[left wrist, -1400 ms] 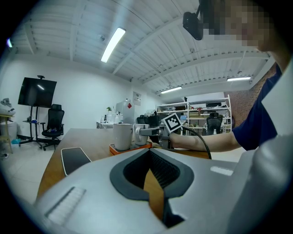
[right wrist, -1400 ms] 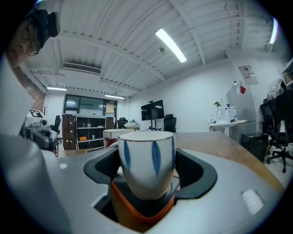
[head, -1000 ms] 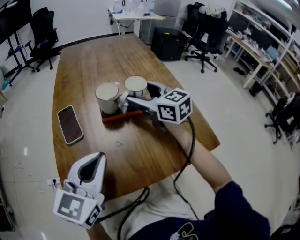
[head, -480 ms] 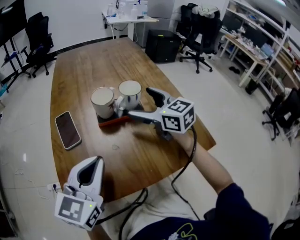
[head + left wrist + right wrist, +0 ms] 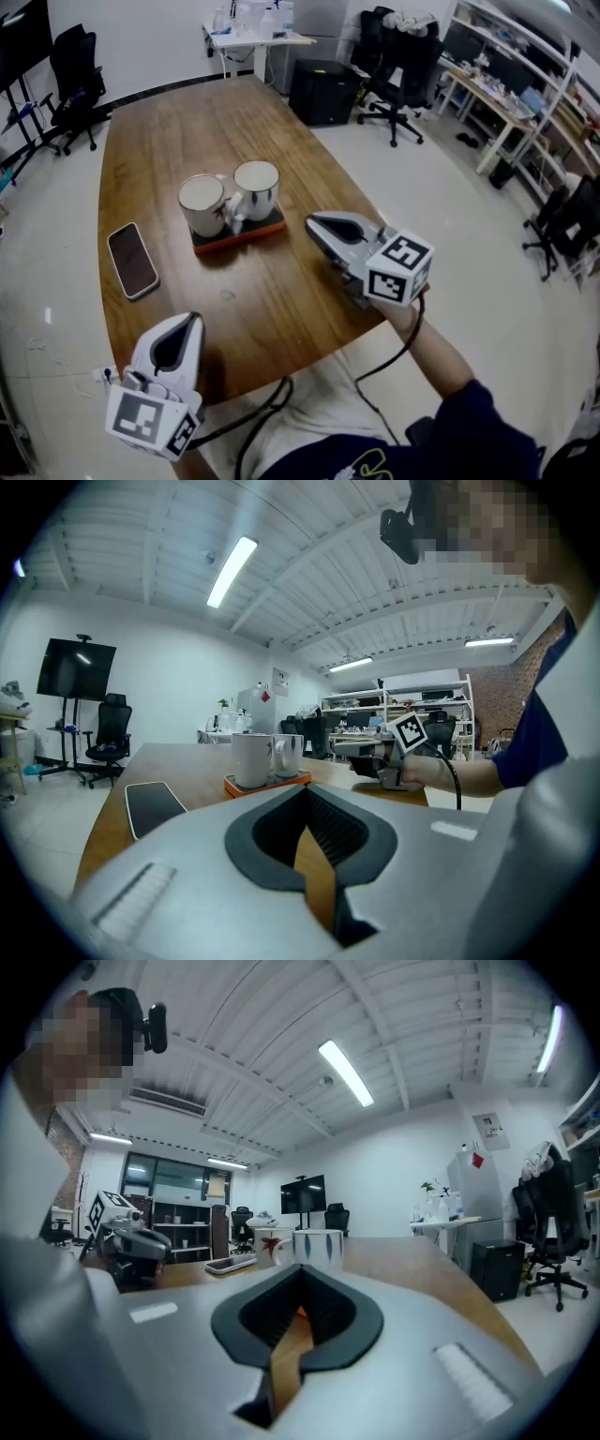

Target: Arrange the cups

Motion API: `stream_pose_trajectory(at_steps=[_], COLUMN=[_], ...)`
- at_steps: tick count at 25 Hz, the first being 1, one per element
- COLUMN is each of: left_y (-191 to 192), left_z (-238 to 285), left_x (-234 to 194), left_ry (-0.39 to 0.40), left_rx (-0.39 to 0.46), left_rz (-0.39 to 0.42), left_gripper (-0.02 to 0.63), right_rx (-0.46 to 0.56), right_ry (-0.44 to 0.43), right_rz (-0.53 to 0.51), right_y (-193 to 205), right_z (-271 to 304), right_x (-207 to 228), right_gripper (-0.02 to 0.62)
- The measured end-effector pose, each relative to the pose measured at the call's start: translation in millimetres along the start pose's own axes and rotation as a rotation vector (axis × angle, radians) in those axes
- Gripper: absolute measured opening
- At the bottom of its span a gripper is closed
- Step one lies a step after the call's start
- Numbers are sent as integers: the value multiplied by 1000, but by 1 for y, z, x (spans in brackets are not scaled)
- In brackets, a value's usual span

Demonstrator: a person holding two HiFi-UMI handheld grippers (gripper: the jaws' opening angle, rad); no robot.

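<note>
2 cups side by side on the orange tray (image 5: pixel 246 236), upper middle of frame on the worktop (image 5: pixel 281 300): one cup (image 5: pixel 202 202) & second cup (image 5: pixel 256 185). right gripper (image 5: pixel 314 223) sits right of the tray, jaws just closed together, nothing btwn them. left gripper (image 5: pixel 187 323) bottom left, jaws together too, empty.

Head view: table (image 5: pixel 187 122) runs from upper left to centre. Tray (image 5: pixel 246 236) sits on it mid-frame, with two cups side by side on the tray: left cup (image 5: pixel 202 202), right cup (image 5: pixel 257 186). Phone (image 5: pixel 131 260) lies on the table left of the tray, apart from it. Right gripper (image 5: pixel 314 223) is right of the tray, apart. Left gripper (image 5: pixel 192 322) is lower left, over the table's near edge.
</note>
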State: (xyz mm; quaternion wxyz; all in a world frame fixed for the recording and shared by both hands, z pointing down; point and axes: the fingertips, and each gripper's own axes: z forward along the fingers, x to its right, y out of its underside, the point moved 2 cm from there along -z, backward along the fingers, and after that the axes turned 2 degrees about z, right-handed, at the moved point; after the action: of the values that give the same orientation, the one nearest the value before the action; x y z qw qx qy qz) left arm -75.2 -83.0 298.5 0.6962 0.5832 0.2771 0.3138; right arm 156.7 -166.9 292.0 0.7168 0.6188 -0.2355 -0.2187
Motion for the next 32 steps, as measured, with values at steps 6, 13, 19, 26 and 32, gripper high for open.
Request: stream_pose_trajectory(at_steps=[6, 13, 19, 26, 32], left_y=[1, 0, 1, 1, 2], left_z=[1, 0, 2, 1, 1], left_x=[0, 1, 0, 0, 0], left_ry=[0, 2, 1, 0, 1], left_rx=[1, 2, 1, 1, 1], left_rz=[-3, -3, -1, -2, -3], left_gripper=[3, 3, 3, 3, 3], right_rx=[-63, -71, -74, -77, -77], right_ry=[-101, -214, -260, -260, -261], right_rz=[4, -13, -21, -19, -19], right_y=[14, 13, 15, 15, 15], right_z=[-11, -11, -10, -9, -8], right_x=[-25, -48, -55, -55, -56], right_gripper=[8, 8, 8, 8, 8])
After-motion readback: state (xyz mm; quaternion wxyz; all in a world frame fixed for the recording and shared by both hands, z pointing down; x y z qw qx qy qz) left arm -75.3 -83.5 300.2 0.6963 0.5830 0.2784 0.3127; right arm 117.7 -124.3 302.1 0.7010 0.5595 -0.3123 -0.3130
